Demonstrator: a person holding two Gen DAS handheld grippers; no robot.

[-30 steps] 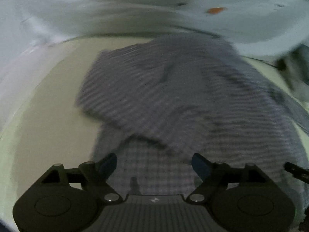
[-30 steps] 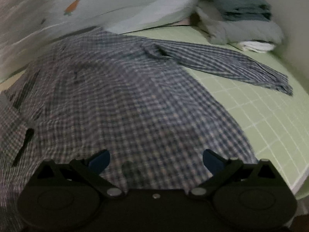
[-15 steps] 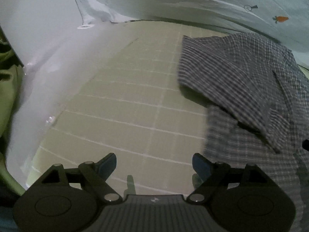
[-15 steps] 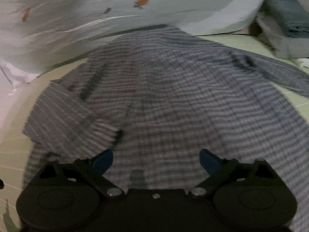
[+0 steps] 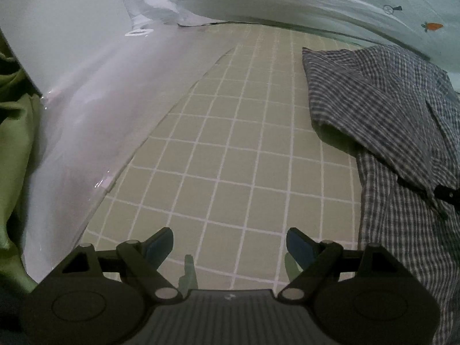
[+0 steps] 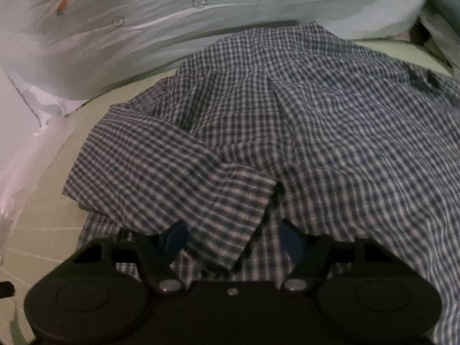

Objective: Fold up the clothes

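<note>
A blue-and-white checked shirt (image 6: 302, 120) lies spread on a green gridded mat (image 5: 230, 149). Its left sleeve (image 6: 161, 172) is folded in over the body, and the cuff hangs down between my right gripper's fingers. My right gripper (image 6: 233, 240) is open, its blue pads wide apart and partly hidden by the cloth. In the left wrist view the shirt (image 5: 396, 132) lies at the right. My left gripper (image 5: 230, 247) is open and empty over bare mat, left of the shirt.
A pale quilt with carrot prints (image 6: 172, 23) lies along the far side of the mat. White plastic sheeting (image 5: 95, 109) and green cloth (image 5: 14, 158) lie to the left. Folded clothes show at the far right (image 6: 442, 5).
My left gripper has swung left off the shirt to bare mat. My right gripper has moved left and forward, and the sleeve cuff now lies between its fingers.
</note>
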